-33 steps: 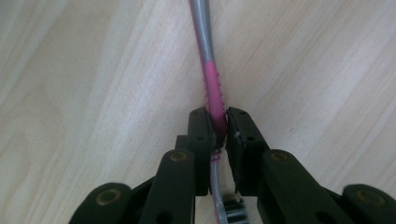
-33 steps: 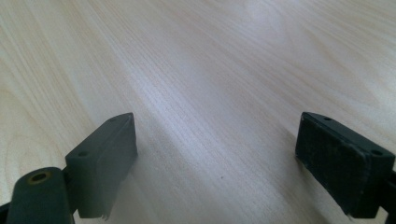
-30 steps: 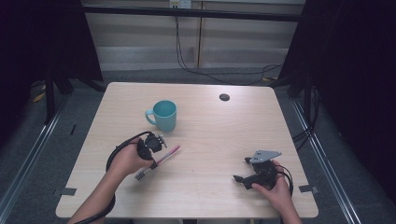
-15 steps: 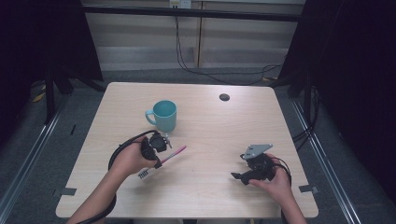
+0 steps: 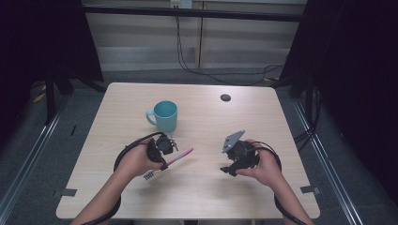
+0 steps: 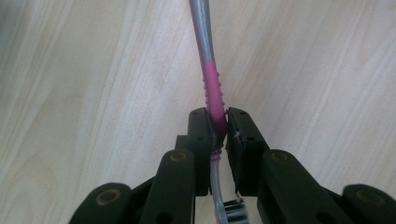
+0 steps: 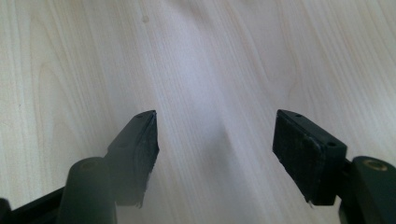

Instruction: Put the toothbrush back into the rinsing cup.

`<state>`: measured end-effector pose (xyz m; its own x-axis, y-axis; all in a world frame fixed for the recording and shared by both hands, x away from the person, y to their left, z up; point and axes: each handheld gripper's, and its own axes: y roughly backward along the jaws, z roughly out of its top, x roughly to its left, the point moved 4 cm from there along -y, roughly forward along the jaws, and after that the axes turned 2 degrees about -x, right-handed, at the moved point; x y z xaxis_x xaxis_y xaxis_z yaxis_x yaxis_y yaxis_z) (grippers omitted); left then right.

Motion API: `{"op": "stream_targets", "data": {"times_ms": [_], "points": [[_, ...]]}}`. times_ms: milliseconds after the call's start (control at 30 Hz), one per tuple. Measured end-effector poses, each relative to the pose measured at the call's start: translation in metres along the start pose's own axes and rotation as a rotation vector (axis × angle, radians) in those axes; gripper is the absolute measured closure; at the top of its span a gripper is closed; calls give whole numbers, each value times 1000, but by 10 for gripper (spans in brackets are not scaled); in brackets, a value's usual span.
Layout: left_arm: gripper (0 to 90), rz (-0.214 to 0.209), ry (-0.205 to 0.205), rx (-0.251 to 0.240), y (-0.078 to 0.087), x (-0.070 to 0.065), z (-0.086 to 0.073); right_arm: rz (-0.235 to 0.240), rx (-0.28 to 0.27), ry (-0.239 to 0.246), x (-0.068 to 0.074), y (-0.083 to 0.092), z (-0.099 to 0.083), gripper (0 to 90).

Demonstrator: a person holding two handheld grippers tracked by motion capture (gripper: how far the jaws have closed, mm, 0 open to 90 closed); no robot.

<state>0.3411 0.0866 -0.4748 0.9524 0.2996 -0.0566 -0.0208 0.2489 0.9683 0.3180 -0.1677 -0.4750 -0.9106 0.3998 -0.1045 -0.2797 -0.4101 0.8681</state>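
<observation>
Pink toothbrush [image 6: 213,93] unmoved, right hand-held gripper [image 5: 233,161] shifted inward, jaws apart

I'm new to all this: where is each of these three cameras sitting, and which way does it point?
High view: above the person's side, looking forward and down at the table, cup, both forearms and hands.
Left gripper view: rides the left gripper, looking along its black jaws, which clamp the toothbrush.
Right gripper view: rides the right gripper, looking past its jaws, which stand apart, at bare wood.
Shared: high and left gripper views both show the toothbrush.
</observation>
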Motion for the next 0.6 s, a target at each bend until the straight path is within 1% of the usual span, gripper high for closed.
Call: {"op": "stream_targets", "data": {"times_ms": [33, 67, 100, 167, 200, 233, 267, 300, 333, 367, 400, 533, 600], "points": [[802, -5, 6, -11, 0, -1, 1, -5, 7, 8, 0, 0, 3, 315], [801, -5, 6, -11, 0, -1, 1, -5, 7, 8, 0, 0, 3, 315], [801, -17, 8, -23, 1, -1, 4, -14, 8, 30, -1, -1, 9, 323], [801, -37, 8, -20, 2, -3, 7, -28, 5, 65, 0, -1, 14, 323], [801, -44, 14, -28, 2, -4, 8, -45, -3, 88, 0, -1, 18, 324], [801, -52, 12, -23, 2, -4, 9, -51, -8, 95, 0, -1, 20, 324], [801, -52, 12, -23, 2, -4, 9, -55, -15, 105, 0, -1, 22, 324], [801, -67, 17, -31, 3, -6, 11, -62, -23, 112, 0, -1, 24, 324], [801, -67, 17, -31, 3, -6, 11, -63, -23, 115, 1, 0, 26, 325], [801, -75, 12, -30, 4, -5, 13, -64, -32, 130, 1, -1, 27, 325], [801, -80, 22, -39, 4, -6, 14, -69, -35, 144, 1, 0, 28, 325], [801, -87, 21, -41, 5, -7, 17, -73, -33, 142, 2, 0, 30, 324], [802, -88, 17, -37, 5, -7, 18, -76, -34, 160, 2, -1, 30, 324]]}}
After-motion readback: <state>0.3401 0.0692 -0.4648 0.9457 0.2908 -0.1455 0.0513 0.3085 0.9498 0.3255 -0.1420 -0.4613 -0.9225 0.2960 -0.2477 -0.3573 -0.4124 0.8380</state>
